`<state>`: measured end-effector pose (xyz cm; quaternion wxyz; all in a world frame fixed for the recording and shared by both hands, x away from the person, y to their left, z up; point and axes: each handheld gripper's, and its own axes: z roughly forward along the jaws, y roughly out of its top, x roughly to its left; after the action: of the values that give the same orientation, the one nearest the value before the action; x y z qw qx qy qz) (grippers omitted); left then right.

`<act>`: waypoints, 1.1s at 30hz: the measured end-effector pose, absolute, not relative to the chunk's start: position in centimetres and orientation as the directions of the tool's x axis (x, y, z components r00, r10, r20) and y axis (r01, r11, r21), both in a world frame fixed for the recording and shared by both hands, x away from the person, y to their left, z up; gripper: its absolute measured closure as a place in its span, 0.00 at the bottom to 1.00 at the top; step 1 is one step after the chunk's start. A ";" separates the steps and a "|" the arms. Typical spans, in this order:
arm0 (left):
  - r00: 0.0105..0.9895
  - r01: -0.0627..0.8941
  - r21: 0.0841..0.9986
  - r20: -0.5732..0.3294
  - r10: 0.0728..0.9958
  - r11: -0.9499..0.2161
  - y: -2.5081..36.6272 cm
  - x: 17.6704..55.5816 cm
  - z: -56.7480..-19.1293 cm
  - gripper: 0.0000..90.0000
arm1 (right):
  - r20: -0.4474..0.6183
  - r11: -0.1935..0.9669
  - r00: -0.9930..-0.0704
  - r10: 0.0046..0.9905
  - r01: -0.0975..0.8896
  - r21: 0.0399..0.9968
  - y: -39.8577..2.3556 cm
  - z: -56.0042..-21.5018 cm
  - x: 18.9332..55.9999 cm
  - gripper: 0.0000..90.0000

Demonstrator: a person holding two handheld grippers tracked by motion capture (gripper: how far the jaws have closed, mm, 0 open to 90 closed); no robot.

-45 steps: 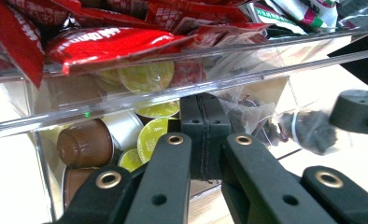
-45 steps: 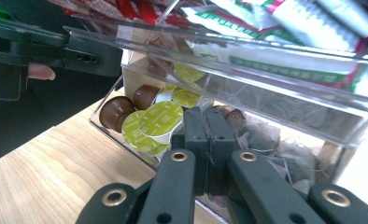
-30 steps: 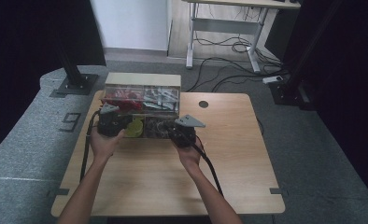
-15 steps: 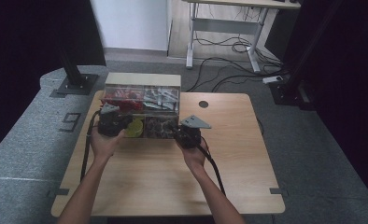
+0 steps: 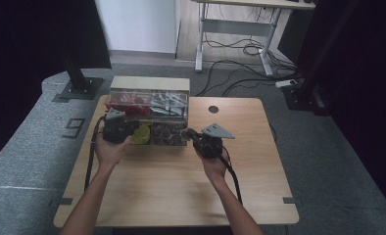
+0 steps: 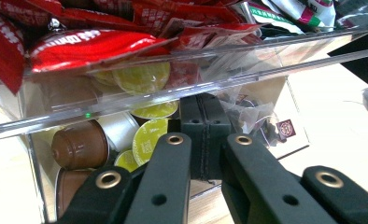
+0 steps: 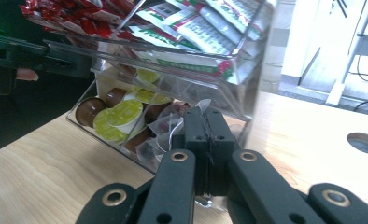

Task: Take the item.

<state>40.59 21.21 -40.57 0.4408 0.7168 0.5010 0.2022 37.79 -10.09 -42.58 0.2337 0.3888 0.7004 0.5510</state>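
Both grippers have their jaws pressed together with nothing between them. In the high view the left gripper (image 5: 116,128) sits at the left front of the clear organizer (image 5: 149,84), and the right gripper (image 5: 204,142) sits just off its right front corner, on the table (image 5: 181,196). The organizer stands at the table's far edge and holds red packets (image 6: 79,44) and white sachets (image 7: 205,35) in the upper tier, with capsules (image 6: 147,142) and tea bags (image 7: 170,126) in the lower bins.

Risks from this position, as judged:

- Closed jaws cannot take an item. If either gripper pushes into a lower bin unopened, the tips will likely shove capsules back or crush a tea bag rather than pick it.
- The left jaws lie right under the upper tier's clear front lip. An upward move could catch that lip and tip or lift the organizer.
- The organizer looks light and unfixed. A forward push from either side may slide it toward the far table edge.
- Clear walls are hard to judge; the right jaws could strike the bin front instead of entering the opening.
- Round capsules may roll out if disturbed.
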 end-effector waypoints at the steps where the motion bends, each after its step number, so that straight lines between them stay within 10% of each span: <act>1: 0.416 0.540 0.834 -0.151 0.897 -0.110 21.2 40.6 -40.6 1.00 | 0.101 0.090 -0.588 0.802 0.287 0.954 -10.1 -42.6 37.8 0.99; 33: 0.414 0.542 0.833 -0.146 0.898 -0.114 21.1 40.6 -40.5 1.00 | 0.120 0.055 -0.521 0.845 0.308 0.950 -14.6 -43.6 37.8 0.99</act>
<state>40.60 21.13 -40.51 0.4375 0.7181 0.5014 0.2036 37.80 -14.57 -43.56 0.2475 0.4223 0.6830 0.5422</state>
